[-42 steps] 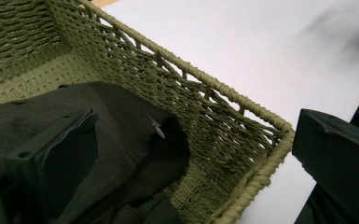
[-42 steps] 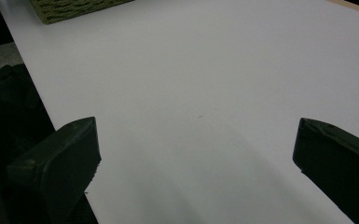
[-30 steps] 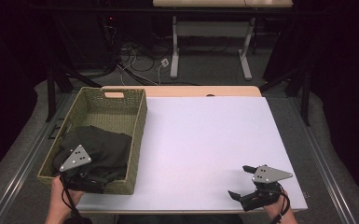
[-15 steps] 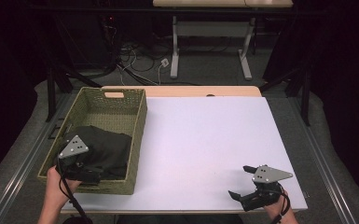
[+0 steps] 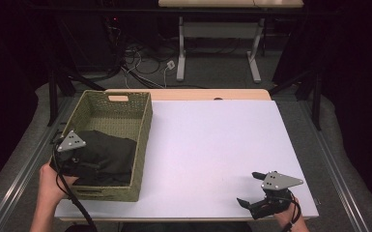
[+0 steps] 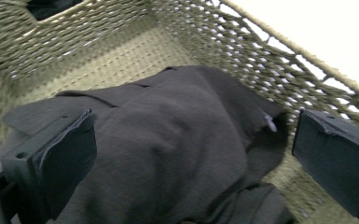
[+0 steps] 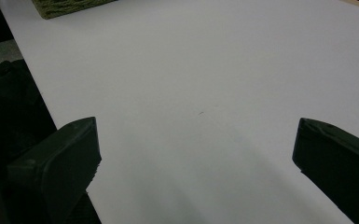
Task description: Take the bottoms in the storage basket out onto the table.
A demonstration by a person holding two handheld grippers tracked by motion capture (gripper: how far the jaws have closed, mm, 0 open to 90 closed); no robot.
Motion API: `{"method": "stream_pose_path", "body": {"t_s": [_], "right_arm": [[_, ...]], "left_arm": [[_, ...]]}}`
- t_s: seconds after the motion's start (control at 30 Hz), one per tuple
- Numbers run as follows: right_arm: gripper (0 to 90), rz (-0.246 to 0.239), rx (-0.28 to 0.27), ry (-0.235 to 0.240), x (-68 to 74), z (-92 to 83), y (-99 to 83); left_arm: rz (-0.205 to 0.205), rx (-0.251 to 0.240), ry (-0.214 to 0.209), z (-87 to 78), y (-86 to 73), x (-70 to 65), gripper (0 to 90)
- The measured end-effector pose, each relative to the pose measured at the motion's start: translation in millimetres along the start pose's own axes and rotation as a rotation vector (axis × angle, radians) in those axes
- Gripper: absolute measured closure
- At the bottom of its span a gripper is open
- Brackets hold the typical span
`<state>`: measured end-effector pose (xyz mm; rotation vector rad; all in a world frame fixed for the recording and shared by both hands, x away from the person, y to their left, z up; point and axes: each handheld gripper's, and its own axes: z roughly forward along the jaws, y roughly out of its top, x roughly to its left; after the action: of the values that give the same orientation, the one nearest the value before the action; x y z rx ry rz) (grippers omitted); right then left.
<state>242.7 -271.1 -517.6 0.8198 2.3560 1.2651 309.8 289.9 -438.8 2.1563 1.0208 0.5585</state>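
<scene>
**A:** High view first: the left gripper [image 5: 72,153] sits over the near end of the woven basket [image 5: 144,126], at about 9 o'clock on the table [image 5: 212,145]. The black cloth [image 5: 108,157] is bunched in the near half of that basket. The right gripper [image 5: 251,191] is down at 5 o'clock, low over bare white tabletop.

**B:** And the left gripper view?

**A:** Jaws spread wide, one on each side of the cloth [image 6: 177,140], not pinching it. Basket wall [image 6: 261,60] runs off toward 1 o'clock.

**B:** Right gripper view?

**A:** Jaws spread there too, holding nothing, just table [image 7: 205,84] between them. A corner of the basket [image 7: 65,7] peeks in at 11 o'clock.
</scene>
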Motion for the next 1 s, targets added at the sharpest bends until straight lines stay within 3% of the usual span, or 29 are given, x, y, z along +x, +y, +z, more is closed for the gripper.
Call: {"method": "stream_pose_path", "body": {"t_s": [0.2, 0.4, 0.6, 0.8, 1.0], "right_arm": [[0.4, 0.001, 0.003, 0.0, -0.4, 0.0, -0.1], [0.4, 0.002, 0.007, -0.006, -1.3, -0.1, -1.1], [0.5, 0.003, 0.007, -0.005, -1.6, -0.1, -1.1], [0.5, 0.005, 0.004, -0.006, -1.5, 0.3, -1.2], [0.4, 0.005, 0.005, -0.005, -1.5, 0.3, -1.2]], "left_arm": [[-0.021, 0.035, 0.036, 0.4, -1.1, 12.4, 0.0], [-0.07, 0.072, 0.071, 5.9, -4.9, 24.0, 0.0], [-0.072, 0.105, 0.112, 3.7, -3.6, 31.7, 0.0], [-0.086, 0.148, 0.124, 7.5, -5.4, 40.9, 0.0], [-0.122, 0.195, 0.107, 13.2, -9.8, 51.2, 0.0]]}}
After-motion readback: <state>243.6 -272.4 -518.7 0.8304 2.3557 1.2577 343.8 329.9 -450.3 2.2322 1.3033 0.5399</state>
